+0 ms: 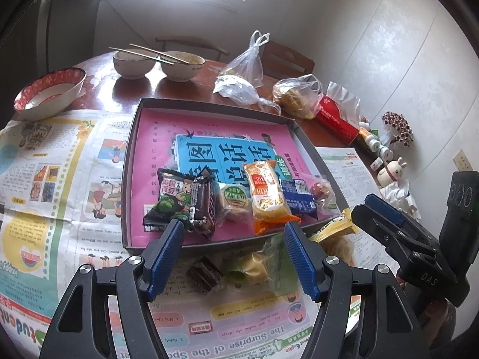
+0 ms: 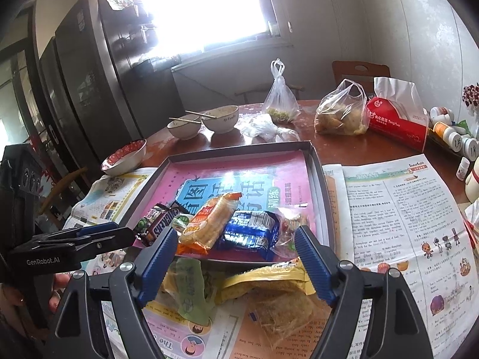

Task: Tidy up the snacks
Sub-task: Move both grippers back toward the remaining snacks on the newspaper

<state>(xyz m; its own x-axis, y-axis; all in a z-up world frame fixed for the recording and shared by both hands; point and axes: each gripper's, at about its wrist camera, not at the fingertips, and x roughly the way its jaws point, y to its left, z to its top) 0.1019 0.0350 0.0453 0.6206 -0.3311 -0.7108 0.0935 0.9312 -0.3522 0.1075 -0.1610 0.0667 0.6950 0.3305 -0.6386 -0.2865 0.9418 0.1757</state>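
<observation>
A dark shallow tray [image 1: 133,137] [image 2: 318,179], lined with a pink book, holds a row of snacks along its near edge: a green-black packet [image 1: 167,200], a Snickers bar [image 1: 203,206] [image 2: 163,224], an orange packet [image 1: 266,197] [image 2: 209,221] and a blue packet [image 1: 299,197] [image 2: 251,230]. My left gripper [image 1: 234,227] [image 2: 125,234] hangs open over the tray's near rim, with nothing between its fingers. On the newspaper below it lie a dark chocolate piece [image 1: 205,275] and a green-wrapped snack [image 1: 254,266] [image 2: 188,287]. My right gripper [image 2: 236,234] [image 1: 363,209] is open above a yellow packet [image 2: 269,281] [image 1: 332,227].
Newspaper [image 1: 60,179] [image 2: 404,209] covers the near part of the table. Behind the tray stand a red-patterned bowl [image 1: 48,92], two bowls with chopsticks [image 1: 134,62], plastic bags of food [image 2: 341,116], a red tissue pack [image 2: 398,122] and small bottles [image 2: 449,131]. A clear-wrapped cake [image 2: 281,308] lies nearest.
</observation>
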